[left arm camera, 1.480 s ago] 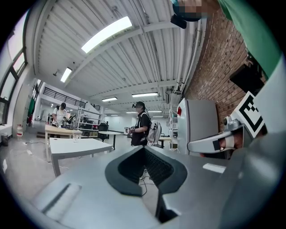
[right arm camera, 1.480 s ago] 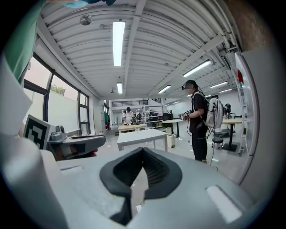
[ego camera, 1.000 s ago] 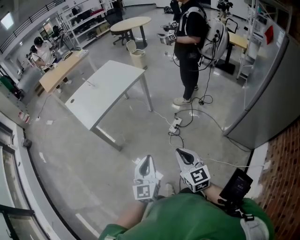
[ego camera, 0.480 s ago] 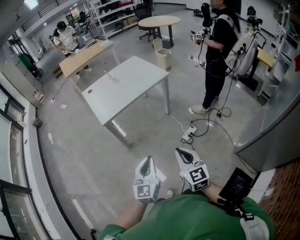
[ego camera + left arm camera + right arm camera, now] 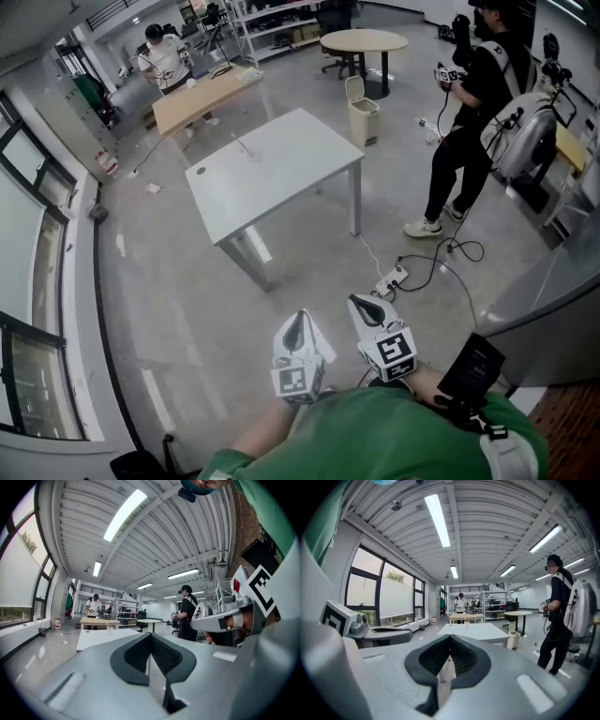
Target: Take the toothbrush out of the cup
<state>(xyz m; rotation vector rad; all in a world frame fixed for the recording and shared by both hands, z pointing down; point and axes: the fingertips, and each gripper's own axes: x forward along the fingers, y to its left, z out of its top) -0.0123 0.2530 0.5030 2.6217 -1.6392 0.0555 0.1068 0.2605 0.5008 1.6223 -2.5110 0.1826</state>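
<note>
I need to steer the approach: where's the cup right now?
In the right gripper view the cup stands at the far end of the white table, straight ahead beyond the fingers and just short of the wooden desk.

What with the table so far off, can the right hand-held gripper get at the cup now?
Probably not yet: the right hand-held gripper, shut and empty, sits by the person's green shirt, with floor between it and the white table bearing the cup.
</note>
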